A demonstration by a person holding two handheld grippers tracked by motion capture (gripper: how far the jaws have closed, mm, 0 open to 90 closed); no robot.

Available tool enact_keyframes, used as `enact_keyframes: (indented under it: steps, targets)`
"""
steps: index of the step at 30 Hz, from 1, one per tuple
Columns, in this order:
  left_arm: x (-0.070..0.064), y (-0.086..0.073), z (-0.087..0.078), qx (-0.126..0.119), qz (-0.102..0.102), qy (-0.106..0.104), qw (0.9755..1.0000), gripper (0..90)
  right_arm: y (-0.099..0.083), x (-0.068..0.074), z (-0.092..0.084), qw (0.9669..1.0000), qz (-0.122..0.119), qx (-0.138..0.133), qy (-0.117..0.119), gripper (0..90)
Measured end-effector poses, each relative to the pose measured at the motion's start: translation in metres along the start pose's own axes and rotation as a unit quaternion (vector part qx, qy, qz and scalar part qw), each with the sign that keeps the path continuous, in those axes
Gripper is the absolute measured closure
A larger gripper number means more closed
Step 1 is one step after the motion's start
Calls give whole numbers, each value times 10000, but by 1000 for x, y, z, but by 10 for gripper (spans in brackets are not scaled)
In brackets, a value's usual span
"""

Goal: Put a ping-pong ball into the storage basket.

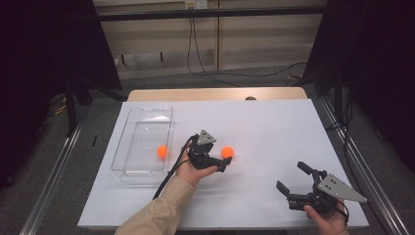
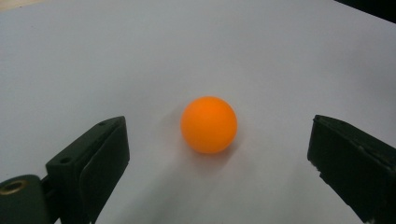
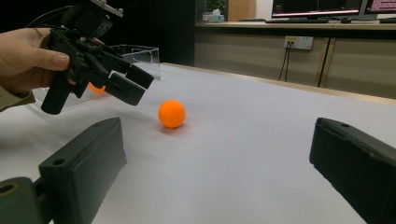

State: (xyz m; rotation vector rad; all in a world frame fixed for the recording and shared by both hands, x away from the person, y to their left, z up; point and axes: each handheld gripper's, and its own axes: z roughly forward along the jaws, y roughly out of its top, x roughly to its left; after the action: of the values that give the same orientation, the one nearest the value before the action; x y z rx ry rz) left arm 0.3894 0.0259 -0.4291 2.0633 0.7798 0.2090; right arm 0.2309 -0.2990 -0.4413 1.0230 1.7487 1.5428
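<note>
Seen from above: a white-covered rectangular table filling the middle of the frame. Left of centre, a clear plastic rectangular tray, with one small orange ball lying inside near its lower right corner. Just right of that tray, a black two-jaw left gripper held in a hand with a beige sleeve, jaws pointing right. A second small orange ball resting on the white surface at the centre of the frame, right at the tips of those jaws, outside the tray.

From the left gripper view: that same ball at mid-frame on the table, lying between the two black jaws, both spread wide, each well clear of the ball, nothing gripped.

Lower right of the high view: a black right gripper with grey triangular plate, held low near the table's near edge, jaws wide apart, holding nothing, well apart from both balls.
</note>
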Motion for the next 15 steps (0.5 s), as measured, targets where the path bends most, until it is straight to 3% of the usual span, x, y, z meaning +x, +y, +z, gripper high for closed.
enact_keyframes:
  steps: [15]
  targets:
    - [-2, 1, 8, 28, 64, 6, 10000, 61, 0, 0, 0, 10000, 5, -5, -7, 28]
